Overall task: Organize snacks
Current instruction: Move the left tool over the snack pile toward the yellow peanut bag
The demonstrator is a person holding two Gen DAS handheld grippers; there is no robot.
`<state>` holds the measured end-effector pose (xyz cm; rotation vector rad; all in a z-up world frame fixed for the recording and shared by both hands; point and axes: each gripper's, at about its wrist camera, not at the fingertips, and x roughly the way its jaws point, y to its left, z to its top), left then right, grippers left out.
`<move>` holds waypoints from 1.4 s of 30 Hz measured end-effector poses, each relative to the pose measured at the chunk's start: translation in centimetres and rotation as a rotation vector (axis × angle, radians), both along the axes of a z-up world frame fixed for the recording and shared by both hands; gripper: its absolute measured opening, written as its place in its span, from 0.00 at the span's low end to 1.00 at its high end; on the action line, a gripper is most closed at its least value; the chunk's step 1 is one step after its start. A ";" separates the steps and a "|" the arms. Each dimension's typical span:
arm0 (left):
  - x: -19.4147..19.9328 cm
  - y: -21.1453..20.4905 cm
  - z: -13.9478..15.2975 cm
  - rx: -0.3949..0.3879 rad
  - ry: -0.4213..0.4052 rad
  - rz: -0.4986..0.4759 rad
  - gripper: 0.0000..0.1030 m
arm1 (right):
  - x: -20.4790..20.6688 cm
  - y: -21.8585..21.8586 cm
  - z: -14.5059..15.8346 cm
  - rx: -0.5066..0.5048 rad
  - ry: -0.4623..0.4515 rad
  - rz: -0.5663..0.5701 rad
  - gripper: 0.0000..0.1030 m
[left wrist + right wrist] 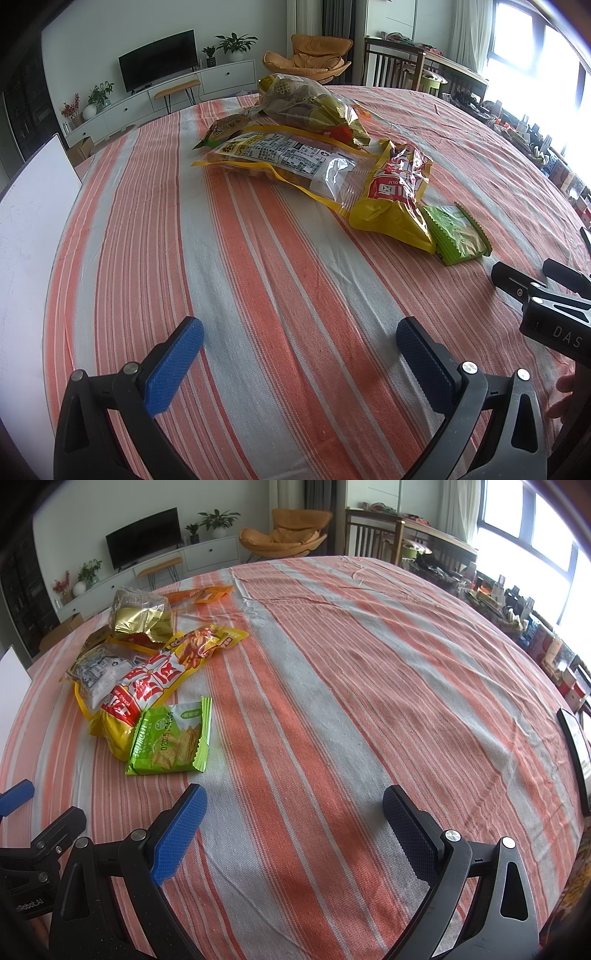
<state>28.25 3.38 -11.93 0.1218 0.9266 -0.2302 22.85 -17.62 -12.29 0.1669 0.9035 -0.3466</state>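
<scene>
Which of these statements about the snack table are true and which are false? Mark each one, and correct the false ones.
1. Both claws are open and hold nothing. True: the left claw and right claw are both empty.
2. The green cracker packet lies apart from every other snack. False: it overlaps the yellow and red bag.
3. The snacks lie on a striped tablecloth. True.
4. The right claw is touching the green cracker packet. False: it is short of it.
</scene>
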 end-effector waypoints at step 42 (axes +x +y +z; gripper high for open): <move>17.3 -0.6 1.3 0.027 0.068 0.294 1.00 | -0.2 0.1 0.0 0.009 -0.003 0.013 0.96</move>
